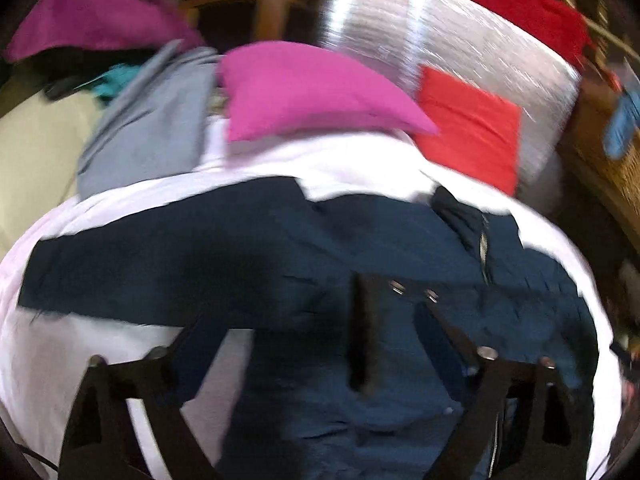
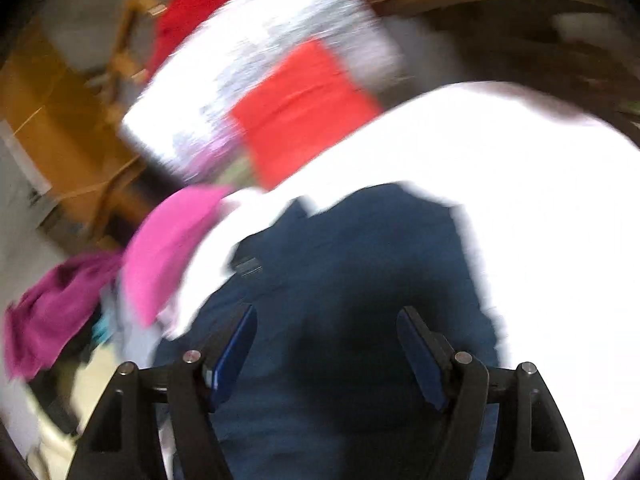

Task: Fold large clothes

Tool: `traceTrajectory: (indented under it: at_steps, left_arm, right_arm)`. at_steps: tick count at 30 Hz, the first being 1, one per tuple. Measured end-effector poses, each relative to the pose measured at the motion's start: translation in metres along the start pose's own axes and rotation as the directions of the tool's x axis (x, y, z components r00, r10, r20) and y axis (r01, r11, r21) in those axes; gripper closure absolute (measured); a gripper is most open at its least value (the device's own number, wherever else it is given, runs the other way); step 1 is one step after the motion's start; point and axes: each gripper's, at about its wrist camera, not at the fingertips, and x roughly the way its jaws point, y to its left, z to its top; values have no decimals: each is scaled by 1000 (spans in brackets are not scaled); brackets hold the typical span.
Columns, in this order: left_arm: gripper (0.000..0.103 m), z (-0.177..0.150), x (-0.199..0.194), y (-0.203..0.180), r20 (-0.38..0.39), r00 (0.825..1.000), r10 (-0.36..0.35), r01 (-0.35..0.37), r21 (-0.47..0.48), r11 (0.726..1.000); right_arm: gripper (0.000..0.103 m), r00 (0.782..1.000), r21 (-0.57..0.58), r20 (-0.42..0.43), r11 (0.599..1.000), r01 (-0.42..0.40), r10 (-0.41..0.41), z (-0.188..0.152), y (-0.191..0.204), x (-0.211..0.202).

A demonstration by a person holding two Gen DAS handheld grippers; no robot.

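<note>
dark navy zippered jacket (image 1: 280,240) lying on white sheet (image 1: 100,344) | left gripper (image 1: 312,328) gaping, holding nothing | right gripper (image 2: 326,340) gaping, holding nothing

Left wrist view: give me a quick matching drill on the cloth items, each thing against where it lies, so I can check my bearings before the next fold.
Things:
1. navy jacket
2. pink pillow
3. red cloth
4. grey garment

Places:
A. against the silver panel, at the right
B. spread flat on the white sheet, nearest the fingers
C. in a heap at the left, beyond the sheet
D. at the sheet's far edge, in the middle

Pairs: 1-B, 2-D, 3-A, 4-C
</note>
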Motion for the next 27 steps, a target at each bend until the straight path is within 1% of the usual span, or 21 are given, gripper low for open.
traceTrajectory:
  at_steps: [1, 2, 3, 4, 5, 6, 7, 9, 10, 11, 12, 13, 14, 16, 18, 20, 23, 24, 25, 26, 27]
  left_arm:
    - [15, -1, 8, -6, -21, 1000, 5, -5, 22, 1000]
    - [15, -2, 15, -11, -40, 999, 7, -6, 36, 999]
    - [15, -3, 24, -16, -65, 998, 0, 3, 53, 999]
    - [15, -4, 35, -23, -106, 994, 1, 9, 88, 996]
    - [15, -5, 42, -27, -130, 991, 16, -1, 114, 993]
    - [15, -7, 50, -31, -144, 989, 36, -16, 137, 990]
    - [15, -7, 54, -34, -146, 988, 40, -18, 149, 989]
    - [16, -7, 62, -37, -159, 987, -6, 28, 135, 990]
    - [31, -6, 63, -38, -167, 985, -35, 55, 119, 991]
    - [58, -6, 66, -38, -185, 980, -79, 99, 98, 990]
    - [68, -7, 68, -39, -210, 970, -123, 143, 82, 986]
    - [74, -8, 71, -41, -220, 966, -138, 158, 76, 985]
    - [82, -9, 71, -45, -205, 969, -134, 155, 90, 984]
    - [90, -7, 71, -50, -194, 970, -144, 168, 110, 980]
    - [92, -1, 65, -51, -152, 974, -171, 188, 109, 976]
    - [93, 10, 54, -51, -80, 981, -175, 183, 109, 977]
    - [93, 22, 41, -49, 11, 992, -129, 127, 135, 983]
    - [93, 26, 40, -46, 29, 993, -115, 110, 129, 986]
    - [93, 28, 43, -42, 25, 995, -98, 94, 111, 989]
    - [92, 28, 49, -38, -1, 996, -94, 93, 100, 991]
    - [92, 26, 57, -37, -49, 995, -91, 95, 95, 991]
  right_arm:
    - [28, 1000, 23, -1, 999, 31, -31, 5, -14, 3]
    - [28, 999, 48, -6, 998, 45, -45, 8, -29, 5]
    - [28, 999, 77, -13, 996, 51, -50, 10, -40, 8]
    - [28, 999, 101, -21, 994, 50, -48, 11, -48, 12]
    - [28, 999, 115, -31, 993, 40, -37, 10, -52, 18]
    - [28, 999, 122, -43, 992, 28, -23, 15, -42, 31]
    - [28, 998, 125, -55, 992, 14, -7, 16, -43, 37]
    - [28, 997, 130, -79, 991, -10, 21, 13, -44, 49]
    - [31, 995, 137, -98, 990, -20, 34, 13, -47, 56]
    - [35, 992, 143, -122, 989, -24, 42, 12, -49, 65]
    - [52, 988, 144, -149, 990, -13, 34, 11, -51, 74]
    - [58, 986, 130, -165, 991, 12, 9, 10, -51, 82]
    - [63, 985, 120, -171, 993, 20, 1, 9, -55, 82]
    - [73, 989, 90, -151, 996, 24, -10, 6, -51, 78]
    - [77, 991, 53, -129, 998, 26, -19, 6, -43, 73]
    - [79, 997, 10, -82, 1000, 16, -15, 9, -30, 64]
    - [80, 999, -2, -17, 999, -33, 33, 11, -19, 52]
    - [80, 999, 0, -22, 999, -36, 36, 10, -18, 52]
    - [80, 999, -7, -42, 1000, -18, 18, 6, -18, 59]
    - [80, 998, -27, -65, 999, 23, -25, 2, -18, 67]
    - [78, 994, -48, -86, 997, 62, -66, -2, -15, 75]
